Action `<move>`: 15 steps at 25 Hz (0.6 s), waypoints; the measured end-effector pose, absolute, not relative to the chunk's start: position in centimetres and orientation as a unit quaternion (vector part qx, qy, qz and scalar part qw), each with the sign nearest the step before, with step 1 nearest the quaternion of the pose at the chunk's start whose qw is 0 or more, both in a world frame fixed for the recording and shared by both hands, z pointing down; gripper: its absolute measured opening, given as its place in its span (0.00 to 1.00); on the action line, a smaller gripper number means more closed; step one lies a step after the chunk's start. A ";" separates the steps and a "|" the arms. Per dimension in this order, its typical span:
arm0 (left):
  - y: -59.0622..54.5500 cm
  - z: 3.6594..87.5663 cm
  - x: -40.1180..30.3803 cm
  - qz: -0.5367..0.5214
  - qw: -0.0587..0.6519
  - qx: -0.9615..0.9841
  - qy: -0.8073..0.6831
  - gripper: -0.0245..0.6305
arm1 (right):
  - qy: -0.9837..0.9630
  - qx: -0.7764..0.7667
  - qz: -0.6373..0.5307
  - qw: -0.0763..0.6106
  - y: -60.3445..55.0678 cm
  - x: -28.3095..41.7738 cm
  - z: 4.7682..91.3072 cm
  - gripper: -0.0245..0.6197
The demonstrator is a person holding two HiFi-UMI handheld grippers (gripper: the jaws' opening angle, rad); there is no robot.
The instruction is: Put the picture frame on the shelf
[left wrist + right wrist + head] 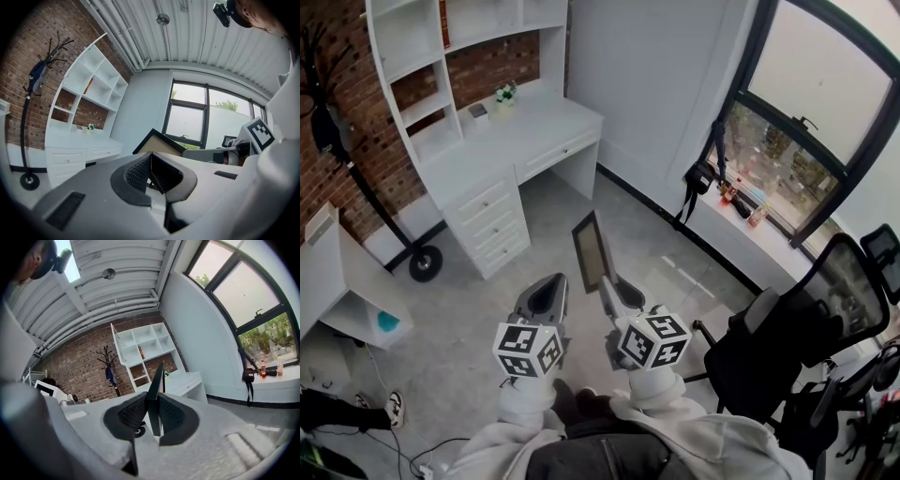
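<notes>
Your right claw (pixel 153 414) clamps the picture frame (pixel 590 249) by its edge, mid-frame; your left claw (pixel 151 169) sits closed, pads together, just beside it.

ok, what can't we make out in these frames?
Picture frame: edge-on in the right gripper view; its face unreadable in every view.
Shelf: top cut off by the head view's upper edge.
Small item on the desk, beside the plant: too small to identify.

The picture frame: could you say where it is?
The picture frame is mid head view, in the right gripper's fingers, above the floor near the white desk.
</notes>
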State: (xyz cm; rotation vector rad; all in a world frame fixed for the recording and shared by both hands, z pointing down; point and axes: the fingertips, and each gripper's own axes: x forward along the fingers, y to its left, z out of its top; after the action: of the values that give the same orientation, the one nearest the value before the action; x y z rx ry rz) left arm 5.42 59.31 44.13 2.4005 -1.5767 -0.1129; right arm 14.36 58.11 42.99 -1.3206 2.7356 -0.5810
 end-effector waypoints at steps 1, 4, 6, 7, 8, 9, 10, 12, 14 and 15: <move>59.1 44.2 5.8 -0.036 0.132 0.828 -0.544 0.04 | 0.883 -0.429 -0.187 0.027 57.8 14.9 43.0 0.14; 58.5 44.4 6.7 -0.031 0.133 0.826 -0.547 0.04 | 0.881 -0.435 -0.183 0.035 57.1 16.3 42.9 0.14; 58.1 44.5 7.1 -0.028 0.133 0.825 -0.548 0.04 | 0.880 -0.438 -0.178 0.042 56.8 17.1 42.6 0.14; 57.8 44.6 7.3 -0.026 0.134 0.826 -0.548 0.04 | 0.880 -0.439 -0.175 0.045 56.6 17.3 42.5 0.14; 57.5 44.7 7.5 -0.023 0.134 0.826 -0.548 0.04 | 0.880 -0.441 -0.173 0.047 56.4 17.5 42.4 0.14; 57.2 44.7 7.6 -0.020 0.134 0.826 -0.547 0.04 | 0.880 -0.442 -0.170 0.048 56.2 17.7 42.3 0.14; 56.8 44.8 7.7 -0.018 0.133 0.826 -0.547 0.04 | 0.880 -0.442 -0.168 0.049 56.0 17.8 42.3 0.14; 56.0 44.8 8.0 -0.018 0.134 0.827 -0.546 0.04 | 0.880 -0.442 -0.166 0.048 55.3 17.9 42.3 0.14; 55.2 44.8 8.4 -0.019 0.137 0.828 -0.543 0.04 | 0.880 -0.443 -0.166 0.046 54.5 18.1 42.3 0.14; 54.7 44.9 8.6 -0.019 0.137 0.829 -0.542 0.04 | 0.879 -0.445 -0.165 0.046 54.1 18.4 42.4 0.14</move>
State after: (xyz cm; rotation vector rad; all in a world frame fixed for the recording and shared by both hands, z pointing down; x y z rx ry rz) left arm 8.60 54.74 44.85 2.3991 -1.5699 -0.0546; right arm 18.36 54.09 42.36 -1.3583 2.6832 -0.5045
